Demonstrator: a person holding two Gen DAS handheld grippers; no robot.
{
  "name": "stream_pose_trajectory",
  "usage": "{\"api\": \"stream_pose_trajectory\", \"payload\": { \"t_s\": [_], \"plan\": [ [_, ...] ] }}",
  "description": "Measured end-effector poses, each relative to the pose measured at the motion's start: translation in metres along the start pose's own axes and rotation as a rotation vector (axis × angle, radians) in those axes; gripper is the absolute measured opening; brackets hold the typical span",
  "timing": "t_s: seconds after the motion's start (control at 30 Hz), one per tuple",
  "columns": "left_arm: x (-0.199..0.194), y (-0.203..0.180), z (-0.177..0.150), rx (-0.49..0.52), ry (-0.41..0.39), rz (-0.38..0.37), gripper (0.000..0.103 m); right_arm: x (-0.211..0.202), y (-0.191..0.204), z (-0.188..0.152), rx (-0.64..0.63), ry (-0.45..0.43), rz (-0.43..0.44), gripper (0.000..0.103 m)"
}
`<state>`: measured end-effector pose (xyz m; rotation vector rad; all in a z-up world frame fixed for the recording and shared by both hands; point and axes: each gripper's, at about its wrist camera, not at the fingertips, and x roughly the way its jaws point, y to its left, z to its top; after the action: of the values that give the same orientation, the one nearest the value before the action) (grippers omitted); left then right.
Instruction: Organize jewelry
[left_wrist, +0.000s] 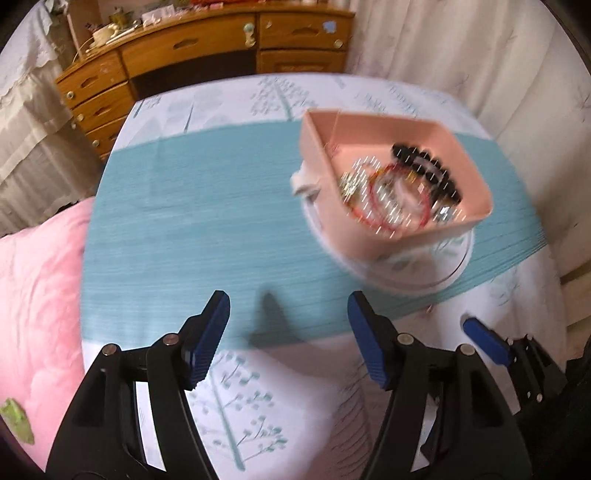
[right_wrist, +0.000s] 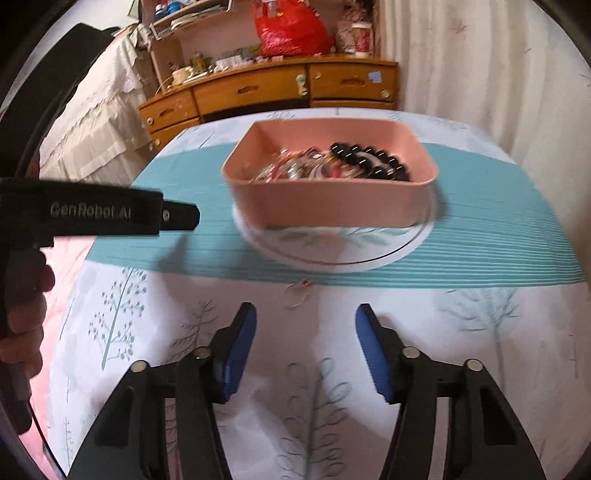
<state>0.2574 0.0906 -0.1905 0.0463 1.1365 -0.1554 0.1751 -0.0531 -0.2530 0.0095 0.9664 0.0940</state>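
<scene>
Both wrist views look forward over the table, sharing the pink box (left_wrist: 391, 236) (right_wrist: 332, 203)

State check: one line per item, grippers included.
Left gripper: jaws open, empty.
Right gripper: jaws open, empty.
Pink box: open top, sitting on the plate, holding jewelry.
Plate: flat on the table, under the box.
Black bead bracelet: inside the box.
Red bracelet: inside the box, blurred.
Small thin ring: loose on the tablecloth, outside the box.
Dresser drawers: shut.
</scene>
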Motion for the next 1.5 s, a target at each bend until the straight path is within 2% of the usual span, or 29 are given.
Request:
{"api": "stream_pose_trajectory", "payload": {
  "t_s": [0.1, 0.17, 0.33, 0.4, 0.47, 0.6, 0.67, 0.97, 1.13, 1.2, 1.3, 1.43, 1.5],
  "plan": [
    [0.001, 0.006, -0.013, -0.015, 0.023, 0.003, 0.064, 0.008, 0.008, 0.001, -0.017, 0.0, -0.005, 0.049],
    [0.002, 0.01, -0.019, -0.022, 0.038, -0.011, 0.064, 0.012, 0.011, 0.002, -0.019, 0.008, -0.018, 0.042],
    [-0.002, 0.02, -0.029, -0.042, 0.051, -0.042, 0.064, 0.02, 0.022, 0.007, -0.067, 0.004, -0.085, 0.037],
    [-0.004, 0.024, -0.029, -0.052, 0.043, -0.053, 0.064, 0.022, 0.023, 0.01, -0.059, 0.003, -0.08, 0.032],
    [-0.005, 0.027, -0.029, -0.057, 0.035, -0.055, 0.064, 0.023, 0.021, 0.014, -0.048, 0.006, -0.085, 0.022],
    [-0.007, 0.04, -0.029, -0.065, 0.027, -0.032, 0.064, 0.027, 0.019, 0.022, -0.061, 0.005, -0.072, 0.018],
    [-0.009, 0.047, -0.029, -0.075, 0.028, -0.036, 0.064, 0.028, 0.018, 0.024, -0.068, 0.01, -0.061, 0.01],
    [-0.004, 0.069, -0.035, -0.124, 0.041, -0.018, 0.064, 0.029, 0.021, 0.032, -0.059, 0.004, -0.014, 0.007],
    [-0.005, 0.062, -0.03, -0.117, 0.046, -0.039, 0.064, 0.014, 0.023, 0.049, -0.057, -0.051, 0.01, 0.007],
    [-0.008, 0.055, -0.026, -0.107, 0.055, -0.041, 0.064, 0.007, 0.021, 0.062, -0.054, -0.062, 0.012, 0.007],
    [-0.022, 0.045, -0.018, -0.099, 0.058, -0.042, 0.064, -0.011, 0.006, 0.094, 0.025, -0.1, 0.023, 0.007],
    [-0.057, 0.033, -0.006, -0.088, 0.033, -0.075, 0.064, -0.039, -0.015, 0.137, 0.084, -0.17, 0.053, 0.008],
    [-0.074, 0.029, -0.001, -0.086, 0.028, -0.1, 0.064, -0.049, -0.028, 0.159, 0.111, -0.166, 0.074, 0.02]
  ]
}}
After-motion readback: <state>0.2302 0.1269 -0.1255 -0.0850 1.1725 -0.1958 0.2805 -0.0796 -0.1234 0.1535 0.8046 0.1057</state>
